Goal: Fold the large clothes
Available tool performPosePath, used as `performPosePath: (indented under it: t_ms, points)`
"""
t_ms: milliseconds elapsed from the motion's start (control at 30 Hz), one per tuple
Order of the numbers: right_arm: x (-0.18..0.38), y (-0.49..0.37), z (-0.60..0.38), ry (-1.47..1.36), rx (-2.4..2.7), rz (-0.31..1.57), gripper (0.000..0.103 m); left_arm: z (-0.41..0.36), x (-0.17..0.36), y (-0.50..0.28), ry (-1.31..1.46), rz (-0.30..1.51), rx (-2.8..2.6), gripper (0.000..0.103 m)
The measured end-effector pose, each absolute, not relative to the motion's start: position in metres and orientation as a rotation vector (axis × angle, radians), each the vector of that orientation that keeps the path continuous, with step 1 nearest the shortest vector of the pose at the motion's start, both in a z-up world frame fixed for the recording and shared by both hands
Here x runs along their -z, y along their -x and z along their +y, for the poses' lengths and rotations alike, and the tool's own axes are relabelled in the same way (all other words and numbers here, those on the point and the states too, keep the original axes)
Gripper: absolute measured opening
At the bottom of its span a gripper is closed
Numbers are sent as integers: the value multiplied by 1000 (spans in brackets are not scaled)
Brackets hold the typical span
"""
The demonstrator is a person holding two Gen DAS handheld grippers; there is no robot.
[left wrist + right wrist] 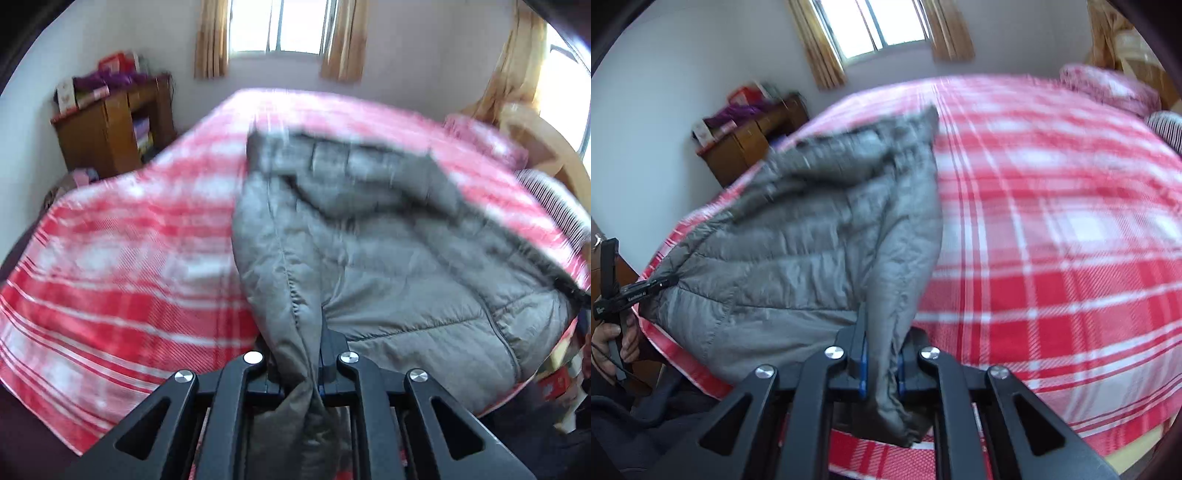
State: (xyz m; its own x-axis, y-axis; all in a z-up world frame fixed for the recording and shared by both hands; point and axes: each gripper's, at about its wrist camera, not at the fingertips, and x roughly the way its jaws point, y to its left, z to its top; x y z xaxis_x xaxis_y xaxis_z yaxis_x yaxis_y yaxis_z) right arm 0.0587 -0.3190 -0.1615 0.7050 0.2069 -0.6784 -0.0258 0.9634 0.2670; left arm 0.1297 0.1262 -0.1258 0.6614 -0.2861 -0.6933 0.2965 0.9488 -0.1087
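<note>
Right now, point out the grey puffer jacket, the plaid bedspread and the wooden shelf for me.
grey puffer jacket [388,266], left wrist view, on its quilted body.
plaid bedspread [1052,229], right wrist view, on a bare stretch right of the jacket.
wooden shelf [92,136], left wrist view, on its side panel.

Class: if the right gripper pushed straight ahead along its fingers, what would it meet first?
The grey padded jacket that the right gripper already clamps; beyond it, probably the red plaid bedspread, though depth is unclear.

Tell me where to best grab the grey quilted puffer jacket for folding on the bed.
Grip the grey quilted puffer jacket at its near hem corners, coming from the bed's near edge. Both the left claw and right claw are shut there; the puffy body is too bulky, the bunched edge thin.
</note>
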Motion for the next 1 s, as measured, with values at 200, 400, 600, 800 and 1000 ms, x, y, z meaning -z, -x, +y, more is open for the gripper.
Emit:
performPosePath:
  t_ms: [200,400,600,800,1000]
  points:
    - [70,-11,-321,-254,-169,551,11,150,37,-93,58,578,373,9]
    - [13,-33,-318,-227,-165,376,11,141,26,-165,12,538,353,10]
    - [49,-161,-338,-325,-119,461,11,123,71,-278,-28,597,270,15]
    - [76,-246,-359,-347,-55,522,11,117,95,-353,-11,641,155,39]
    - [100,-301,-372,-338,3,584,11,127,96,-401,-2,589,-46,89]
